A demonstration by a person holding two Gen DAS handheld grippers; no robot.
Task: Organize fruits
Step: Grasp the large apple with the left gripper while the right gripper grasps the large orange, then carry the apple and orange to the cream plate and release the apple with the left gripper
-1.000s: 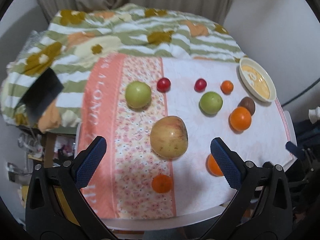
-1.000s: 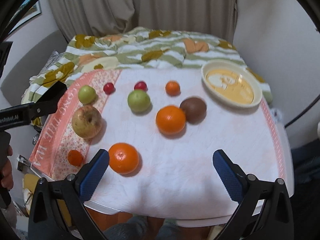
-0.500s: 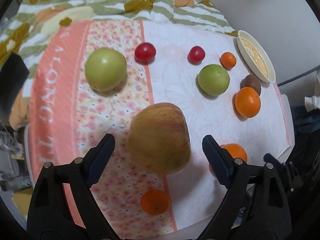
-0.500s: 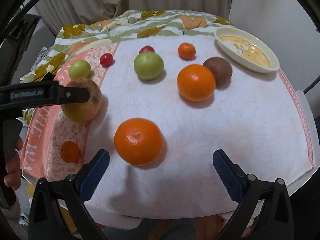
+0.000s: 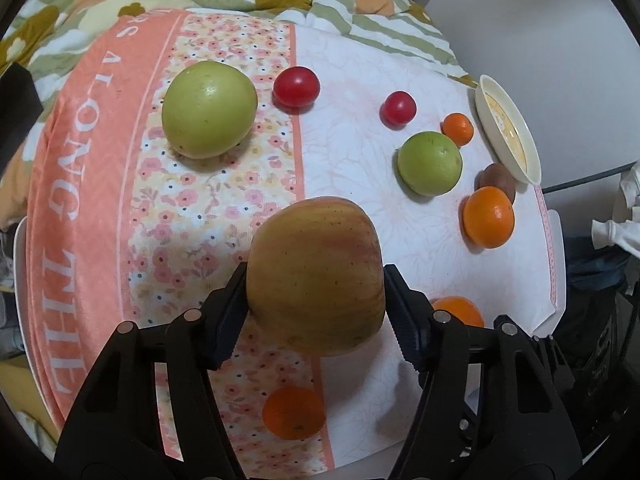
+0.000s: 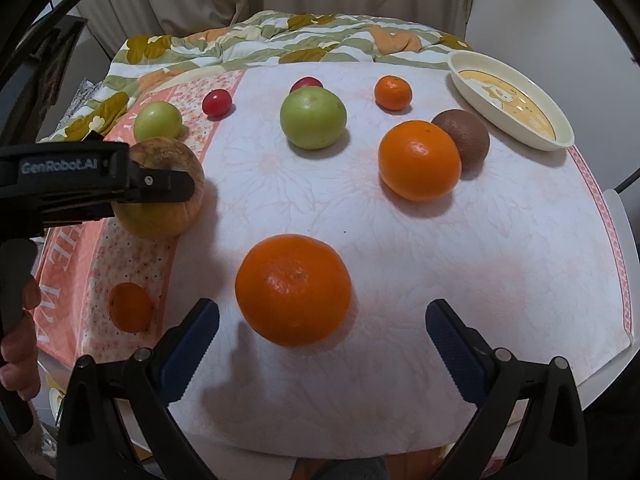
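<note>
A big yellow-red apple (image 5: pixel 316 272) rests on the flowered cloth. My left gripper (image 5: pixel 315 280) has it between its jaws, which are closing, and both pads touch its sides. In the right wrist view that gripper (image 6: pixel 160 184) reaches in from the left over the apple (image 6: pixel 160 216). My right gripper (image 6: pixel 322 328) is open just above the cloth, with a large orange (image 6: pixel 294 288) right ahead of its fingertips and not touched.
On the cloth lie two green apples (image 5: pixel 210 110) (image 5: pixel 430 162), two red tomatoes (image 5: pixel 297 86) (image 5: pixel 398 109), an orange (image 5: pixel 489 216), a brown kiwi (image 5: pixel 498 176) and small mandarins (image 5: pixel 458 128) (image 5: pixel 294 412). A cream dish (image 6: pixel 520 138) sits at the far right. The table edge is near.
Both grippers have come down toward the table. The left jaws have narrowed from wide open until they meet the apple. The right gripper stays open, and the large orange is now closer to it.
</note>
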